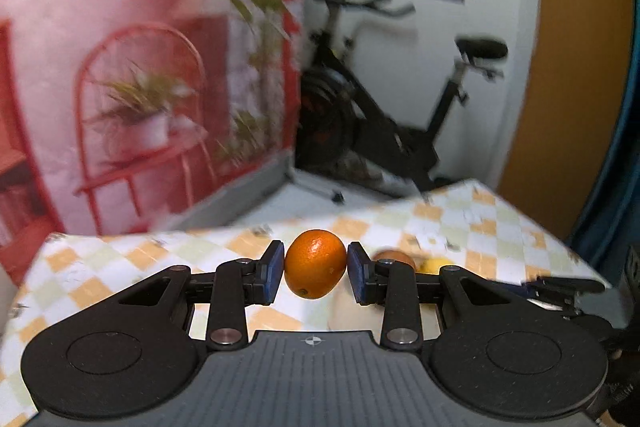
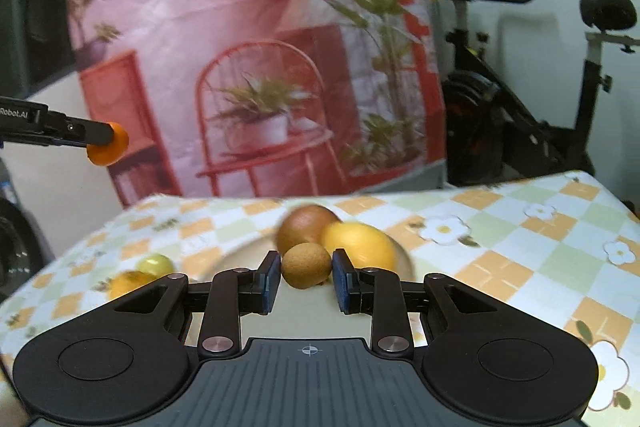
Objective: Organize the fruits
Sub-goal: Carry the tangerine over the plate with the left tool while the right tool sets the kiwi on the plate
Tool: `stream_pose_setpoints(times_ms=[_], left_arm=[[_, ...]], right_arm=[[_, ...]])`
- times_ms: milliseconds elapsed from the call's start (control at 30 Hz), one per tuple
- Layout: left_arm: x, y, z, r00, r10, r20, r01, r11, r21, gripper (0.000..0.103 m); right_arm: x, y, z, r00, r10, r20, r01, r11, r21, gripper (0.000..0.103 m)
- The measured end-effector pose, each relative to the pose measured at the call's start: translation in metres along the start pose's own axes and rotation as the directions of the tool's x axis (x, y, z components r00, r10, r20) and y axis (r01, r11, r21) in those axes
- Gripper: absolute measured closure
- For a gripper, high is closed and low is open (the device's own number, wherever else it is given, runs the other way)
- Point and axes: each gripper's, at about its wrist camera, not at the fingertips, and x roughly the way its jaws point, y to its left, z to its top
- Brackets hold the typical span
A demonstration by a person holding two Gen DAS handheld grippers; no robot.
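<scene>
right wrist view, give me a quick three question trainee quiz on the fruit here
1. True or false: the right tool is empty.
2. What does the left tool hold? A) lemon B) small orange C) nothing
3. How many fruits lie on the plate beyond the right tool?

Key
1. False: its pads are shut on a small brown round fruit.
2. B: a small orange, lifted clear of the checkered tablecloth.
3. Two: a brown round fruit and a yellow fruit.
</scene>
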Motion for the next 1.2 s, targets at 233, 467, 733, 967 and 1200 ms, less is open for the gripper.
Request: stream_pose_setpoints(times_ms=[233, 467, 733, 967, 1200], left_arm=[[0.071, -0.028, -0.014, 0.987, -0.042, -0.153, 0.056, 0.994, 0.090, 0.067], [0.109, -0.040, -0.028, 0.971, -0.055, -0.235, 0.092, 0.984, 0.150, 0.067], [0.133, -0.043, -0.034, 0.957, -0.037, -0.288, 0.090, 0.981, 0.171, 0.067], [0.141, -0.039, -0.032, 0.956, -0.006, -0.292, 0.061, 0.982, 0.179, 0.067], [0.147, -0.035, -0.033, 0.957, 0.024, -0.288, 0.029, 0.984, 0.178, 0.066]], right_arm=[[0.018, -0.018, -0.011, 0.997, -0.050, -0.056, 0.049, 0.999, -0.006, 0.077], [0.029, -0.022, -0.014, 0.995, -0.071, -0.072, 0.069, 0.997, -0.034, 0.077], [0.035, -0.021, -0.015, 0.991, -0.100, -0.090, 0.097, 0.995, -0.038, 0.077], [0.035, -0.020, -0.016, 0.990, -0.111, -0.085, 0.108, 0.993, -0.039, 0.078], [0.033, -0.020, -0.016, 0.990, -0.116, -0.085, 0.112, 0.993, -0.047, 0.078]])
